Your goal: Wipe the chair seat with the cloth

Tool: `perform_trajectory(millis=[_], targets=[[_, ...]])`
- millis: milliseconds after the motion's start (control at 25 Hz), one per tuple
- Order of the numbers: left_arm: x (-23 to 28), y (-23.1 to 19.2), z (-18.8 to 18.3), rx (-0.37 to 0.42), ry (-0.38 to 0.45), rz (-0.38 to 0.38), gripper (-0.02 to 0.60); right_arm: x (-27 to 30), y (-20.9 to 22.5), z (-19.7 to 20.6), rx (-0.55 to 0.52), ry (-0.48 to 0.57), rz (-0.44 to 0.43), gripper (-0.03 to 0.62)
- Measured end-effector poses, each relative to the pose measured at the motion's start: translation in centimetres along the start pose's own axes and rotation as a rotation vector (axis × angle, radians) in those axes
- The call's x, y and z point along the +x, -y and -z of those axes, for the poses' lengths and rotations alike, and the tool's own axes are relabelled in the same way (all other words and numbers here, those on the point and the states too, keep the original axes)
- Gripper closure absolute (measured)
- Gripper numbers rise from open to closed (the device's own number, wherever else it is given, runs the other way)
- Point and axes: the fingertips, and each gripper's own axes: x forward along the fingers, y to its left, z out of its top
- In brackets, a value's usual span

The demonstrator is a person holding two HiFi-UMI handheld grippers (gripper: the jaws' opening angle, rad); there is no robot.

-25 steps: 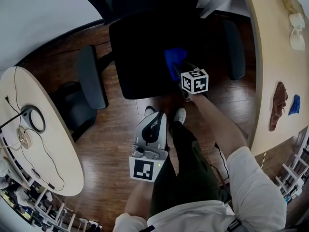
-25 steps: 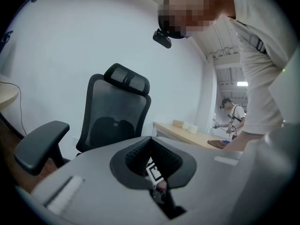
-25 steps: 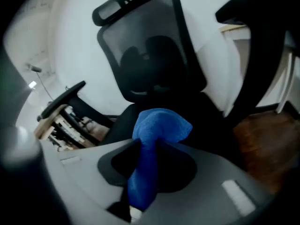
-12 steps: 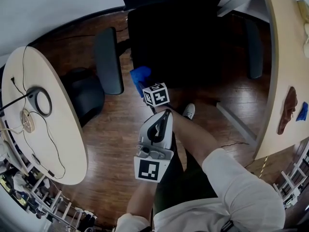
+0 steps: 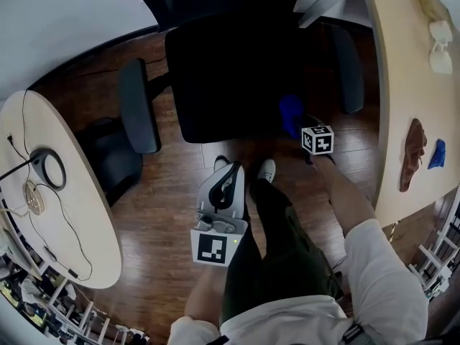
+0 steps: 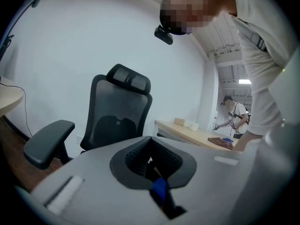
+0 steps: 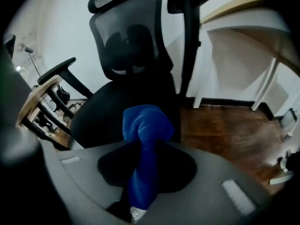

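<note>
The black office chair seat [image 5: 237, 77] fills the upper middle of the head view. My right gripper [image 5: 296, 126] is shut on a bunched blue cloth [image 5: 290, 112] at the seat's front right corner, near the right armrest [image 5: 348, 67]. In the right gripper view the blue cloth [image 7: 145, 125] sticks out of the jaws, hiding the fingertips, with the seat [image 7: 117, 109] and mesh backrest [image 7: 131, 36] beyond. My left gripper [image 5: 231, 171] hangs low over the floor by the person's legs, jaws together and holding nothing; in its own view the left gripper [image 6: 150, 157] faces the chair's backrest [image 6: 119, 114].
A rounded table [image 5: 50, 214] with cables and a ring-shaped device stands at the left. A long desk [image 5: 402, 85] at the right carries a brown item and a second blue cloth [image 5: 438, 154]. The left armrest [image 5: 138, 106] juts out. Another person [image 6: 233, 118] stands far off.
My right gripper swept the blue cloth across the seat's front, out to the left front corner, then back over to the right front corner. The left gripper has stayed put.
</note>
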Motion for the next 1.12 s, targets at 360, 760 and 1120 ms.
perform_trajectory(millis=[360,760,1120], targets=[[-1.3,2.8,3.6,-0.087,-0.355,0.010,0.578,-7.4,-3.8,-5.6,0.049,0.191,-0.066,0.502],[-4.0,1.0,-26.2,0.014,0.074,-0.208,0.579,-48.7,-30.5,-32.9,-0.205,0.856,-0.198,0.500],[-20.5,17.5,-48.1,0.296,0.383,-0.188,0.579,-85.0,-41.6,-25.5,-0.516,1.394,-0.141,0.500]])
